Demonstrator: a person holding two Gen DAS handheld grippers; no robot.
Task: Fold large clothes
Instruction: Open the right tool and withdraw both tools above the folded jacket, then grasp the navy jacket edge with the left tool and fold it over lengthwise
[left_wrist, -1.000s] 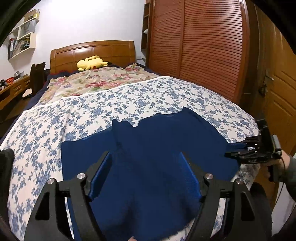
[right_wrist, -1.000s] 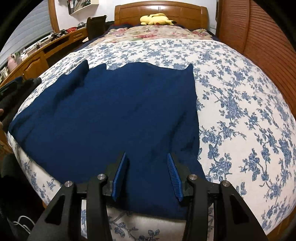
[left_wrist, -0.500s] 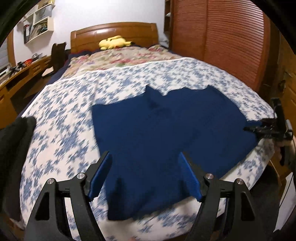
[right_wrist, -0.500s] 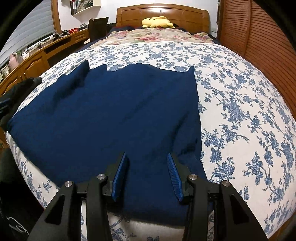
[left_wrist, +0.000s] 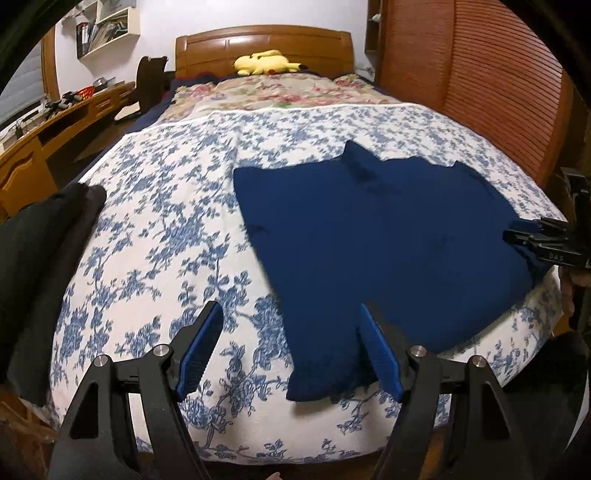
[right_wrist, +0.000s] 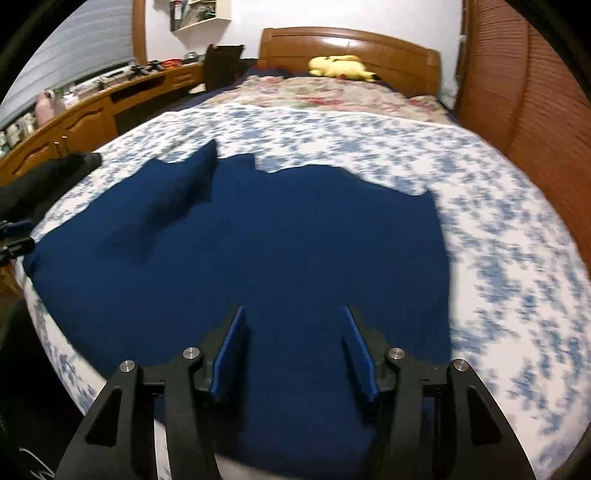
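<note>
A large navy blue garment (left_wrist: 388, 236) lies spread flat near the foot of the bed, one sleeve folded over its left part (right_wrist: 173, 195). My left gripper (left_wrist: 291, 317) is open and empty, above the garment's near left corner at the bed's foot edge. My right gripper (right_wrist: 293, 314) is open and empty, low over the garment's (right_wrist: 277, 258) near hem. The right gripper also shows in the left wrist view (left_wrist: 546, 243) at the garment's right edge.
The bed has a blue floral cover (left_wrist: 166, 229), a wooden headboard (left_wrist: 262, 40) and a yellow plush toy (left_wrist: 266, 62). A wooden wardrobe (left_wrist: 472, 74) stands right. A desk (right_wrist: 92, 110) runs along the left. A dark cloth (left_wrist: 40, 258) lies at the bed's left edge.
My left gripper has drawn back and swung left, off the garment to its near left corner. My right gripper has moved slightly forward over the hem. Both stay open.
</note>
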